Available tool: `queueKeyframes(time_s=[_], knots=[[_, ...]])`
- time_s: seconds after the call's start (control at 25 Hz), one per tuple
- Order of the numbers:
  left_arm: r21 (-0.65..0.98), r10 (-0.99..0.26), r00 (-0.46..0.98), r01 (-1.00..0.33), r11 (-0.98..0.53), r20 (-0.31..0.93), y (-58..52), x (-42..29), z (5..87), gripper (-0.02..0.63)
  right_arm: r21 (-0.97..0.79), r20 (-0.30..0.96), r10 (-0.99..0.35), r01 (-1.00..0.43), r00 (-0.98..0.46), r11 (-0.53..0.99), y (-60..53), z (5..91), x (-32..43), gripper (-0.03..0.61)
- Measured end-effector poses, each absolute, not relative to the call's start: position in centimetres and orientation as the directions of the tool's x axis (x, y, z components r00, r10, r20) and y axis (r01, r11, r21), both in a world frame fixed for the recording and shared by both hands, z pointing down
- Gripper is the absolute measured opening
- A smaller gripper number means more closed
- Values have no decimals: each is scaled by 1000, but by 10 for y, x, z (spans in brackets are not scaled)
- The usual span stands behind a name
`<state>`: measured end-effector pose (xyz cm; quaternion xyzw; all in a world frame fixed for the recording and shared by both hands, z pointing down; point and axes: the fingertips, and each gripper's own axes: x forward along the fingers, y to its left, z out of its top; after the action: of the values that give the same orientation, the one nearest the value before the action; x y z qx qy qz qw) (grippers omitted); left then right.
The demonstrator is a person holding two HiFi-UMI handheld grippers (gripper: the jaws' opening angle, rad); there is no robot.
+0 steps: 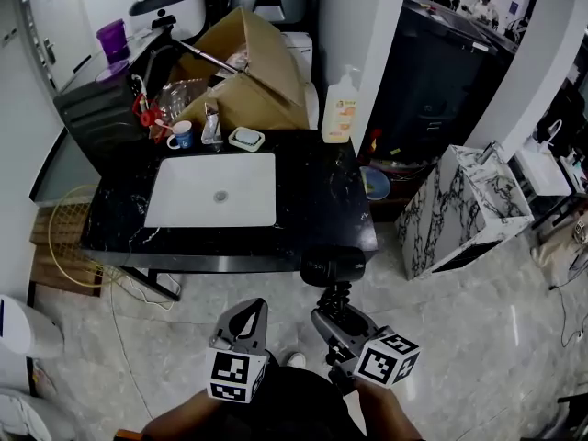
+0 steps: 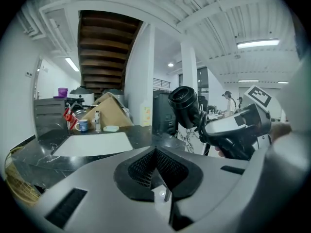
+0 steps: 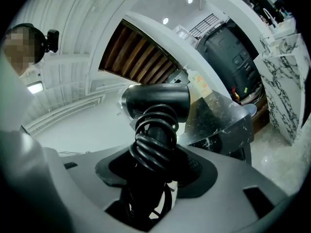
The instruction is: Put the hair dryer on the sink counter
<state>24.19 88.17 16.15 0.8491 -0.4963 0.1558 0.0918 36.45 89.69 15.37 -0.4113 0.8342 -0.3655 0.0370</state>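
Note:
The black hair dryer [image 1: 333, 269] is upright with its cord coiled round the handle. My right gripper [image 1: 336, 320] is shut on that handle, holding the dryer in the air just off the front right corner of the black marble sink counter [image 1: 317, 200]. In the right gripper view the dryer [image 3: 156, 102] rises between the jaws of the gripper [image 3: 151, 171]. My left gripper [image 1: 246, 318] hangs to its left with nothing in it, its jaws together. From the left gripper view the left gripper [image 2: 156, 173] faces the counter, with the dryer [image 2: 184, 101] at the right.
A white basin [image 1: 213, 191] is set in the counter. Behind it stand a mug [image 1: 181, 136], a soap dish [image 1: 246, 139], a soap bottle [image 1: 339, 108] and a cardboard box [image 1: 246, 72]. A marble-patterned cube [image 1: 459, 211] sits on the floor at the right.

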Motion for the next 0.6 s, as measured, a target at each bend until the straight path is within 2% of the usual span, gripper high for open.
queueKeyframes(time_s=[0.6], knots=[[53,-763,544,-824,-564,350,747,275,179,8,-593,352,-716,-736,-603,328,776,169,378,249]])
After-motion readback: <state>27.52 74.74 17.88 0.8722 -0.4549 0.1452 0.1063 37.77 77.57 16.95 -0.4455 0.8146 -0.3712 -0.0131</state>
